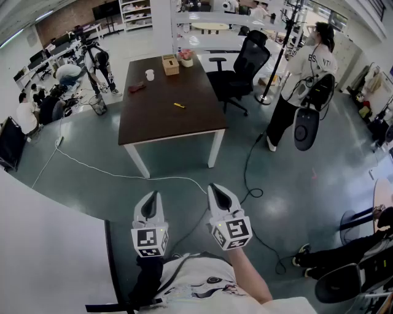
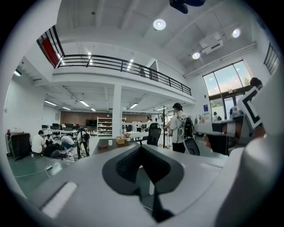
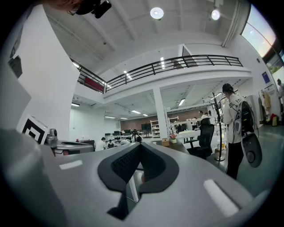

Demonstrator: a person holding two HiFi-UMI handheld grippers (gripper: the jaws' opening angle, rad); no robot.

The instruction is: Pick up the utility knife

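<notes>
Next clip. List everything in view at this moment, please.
rectangular table: 1, dark brown top, white legs, centre floor
slim utility knife: 1, yellow, table middle
small cup: 1, white, table's far left
cardboard box: 1, tan, table's far edge
potted flowers: 1, pink, beside the box
office chair: 1, black, right of table
standing person: 1, white top, right of chair
floor cable: 1, white, before the table
left gripper: 1, white, fingers shut, empty, bottom centre
right gripper: 1, white, fingers shut, empty, beside it

I am in a big open lab hall: past the dark table (image 1: 166, 119) stand monitor desks (image 1: 46, 55), shelves (image 1: 136, 13) and an office chair (image 1: 249, 61).
</notes>
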